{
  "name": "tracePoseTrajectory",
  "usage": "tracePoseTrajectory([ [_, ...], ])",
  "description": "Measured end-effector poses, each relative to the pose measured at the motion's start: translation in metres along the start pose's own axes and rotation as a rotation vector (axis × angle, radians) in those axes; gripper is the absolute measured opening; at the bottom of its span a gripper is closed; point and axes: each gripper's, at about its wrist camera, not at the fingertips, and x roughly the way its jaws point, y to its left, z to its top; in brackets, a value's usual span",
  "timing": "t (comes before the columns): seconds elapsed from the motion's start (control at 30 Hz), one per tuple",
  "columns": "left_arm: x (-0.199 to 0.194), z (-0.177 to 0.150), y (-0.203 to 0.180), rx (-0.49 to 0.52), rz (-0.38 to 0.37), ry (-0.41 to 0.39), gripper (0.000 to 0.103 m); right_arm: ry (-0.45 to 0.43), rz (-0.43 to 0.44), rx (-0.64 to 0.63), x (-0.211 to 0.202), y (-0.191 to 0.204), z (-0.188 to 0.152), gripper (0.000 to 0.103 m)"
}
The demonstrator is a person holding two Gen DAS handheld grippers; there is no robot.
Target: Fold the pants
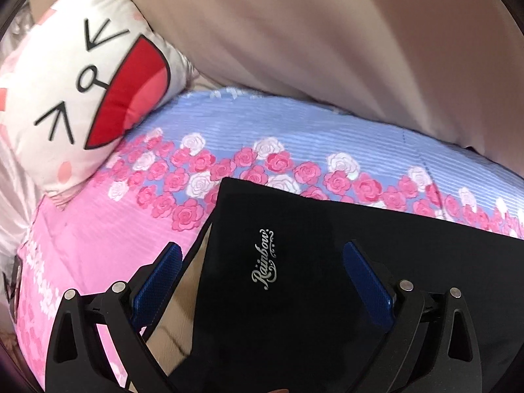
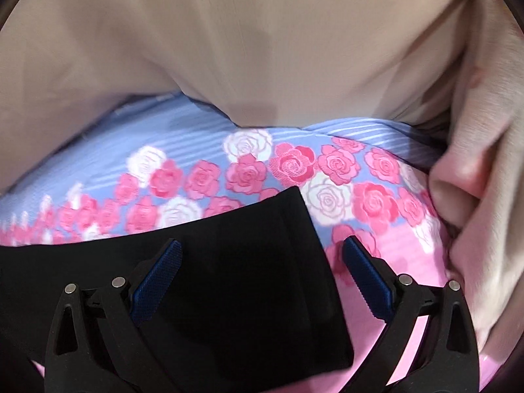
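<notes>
Left wrist view first: the biggest thing around is the beige blanket heaped across 12 o'clock, then the rose-print bedsheet running blue at the top to pink at the bottom, then the cartoon-face pillow off at 10 o'clock, well apart from the action. The black pants lie flat on the sheet, long axis running roughly 9 to 3 o'clock across both views, so each gripper gets one end. The left gripper has its jaws spread wide, with the pants' left edge and corner sitting between the blue pads, a little "Rainbow" logo almost dead centre. In the right wrist view it's basically the mirror: the right gripper is spread open too, and the pants' right end pokes up toward 12 o'clock between the pads, its corner closer to the right pad. Neither one is pinching anything as far as I can see. Looks to me like the next move is closing on both ends, and both grippers seem about equally near. Only crowding I'd watch is the bunched blanket fold at 3 o'clock on the right side, near that gripper.
</notes>
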Motion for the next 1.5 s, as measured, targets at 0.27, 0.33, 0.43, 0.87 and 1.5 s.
tracePoseTrajectory([
  [0.27,0.028,0.007,0.027,-0.040,-0.063,0.036,0.097,-0.079,0.070,-0.033,0.003,-0.005,0.004,0.080],
  [0.33,0.036,0.014,0.031,-0.024,-0.085,0.047,0.097,-0.085,0.072,-0.035,0.001,-0.006,0.003,0.072],
  [0.43,0.056,0.027,0.038,-0.019,-0.093,0.089,0.097,-0.097,0.103,-0.026,-0.001,-0.010,0.002,0.047],
  [0.87,-0.002,0.040,0.050,-0.006,-0.280,-0.002,0.011,-0.256,0.192,-0.027,-0.097,-0.001,-0.011,0.015],
  [1.5,-0.192,-0.171,0.130,0.107,-0.374,-0.125,0.014,-0.287,0.342,-0.185,-0.252,-0.020,-0.203,0.014],
])
